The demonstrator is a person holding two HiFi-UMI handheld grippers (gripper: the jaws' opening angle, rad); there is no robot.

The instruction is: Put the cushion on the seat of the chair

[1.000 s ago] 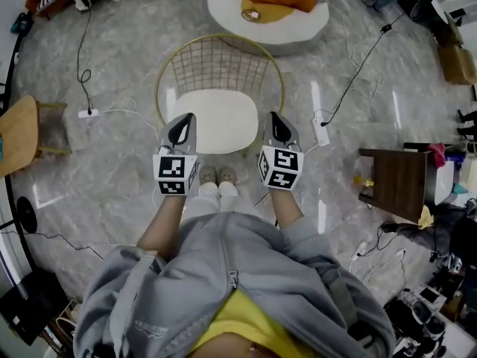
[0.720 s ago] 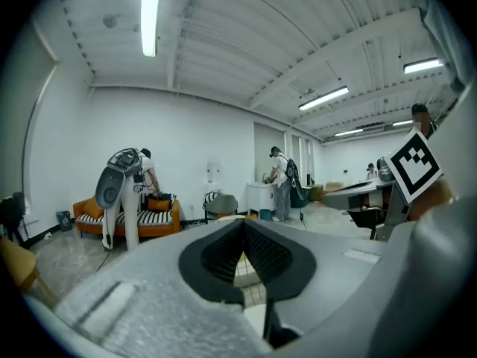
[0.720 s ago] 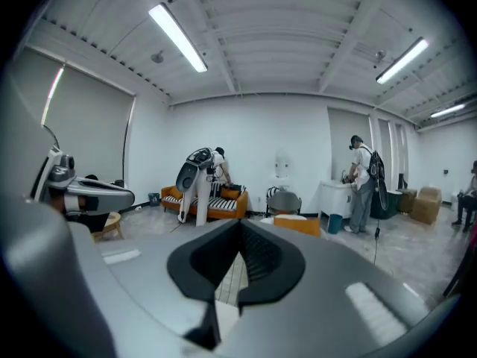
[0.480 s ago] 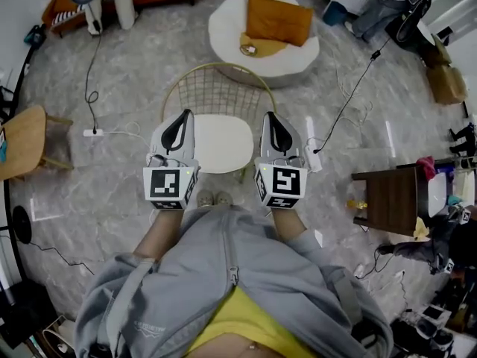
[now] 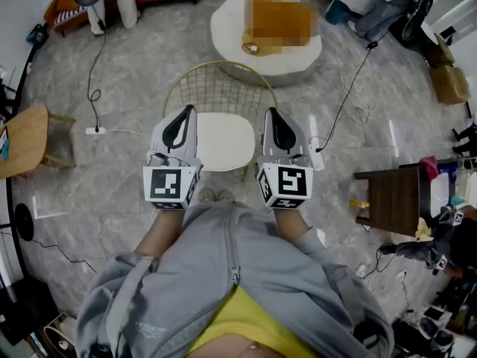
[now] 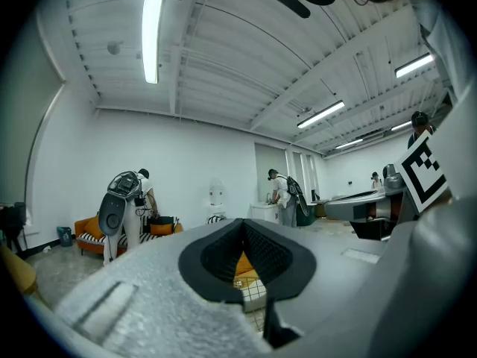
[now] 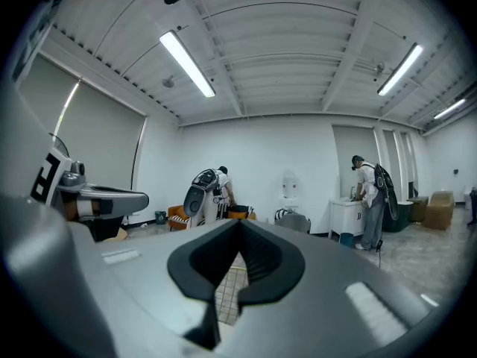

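A chair with a gold wire back (image 5: 218, 88) and a white seat (image 5: 223, 142) stands on the grey floor right in front of me. The orange cushion (image 5: 279, 19) lies beyond it on a round white pouf (image 5: 227, 28). My left gripper (image 5: 188, 110) and right gripper (image 5: 270, 112) are held side by side above the seat's two sides, both shut and empty. In the left gripper view the left gripper (image 6: 242, 226) points level, with the cushion (image 6: 242, 263) showing past its jaws. In the right gripper view the right gripper (image 7: 240, 226) frames the wire back (image 7: 231, 289).
A wooden stool (image 5: 22, 136) stands at the left, a dark wooden table (image 5: 395, 192) at the right. Power strips (image 5: 93, 131) and cables trail over the floor beside the chair. My shoes (image 5: 214, 197) touch the seat's front. People stand at the room's far wall.
Both grippers have risen toward my head and now look larger, and the view has shifted so the pouf with the cushion shows fully. Over the last half second little moved.
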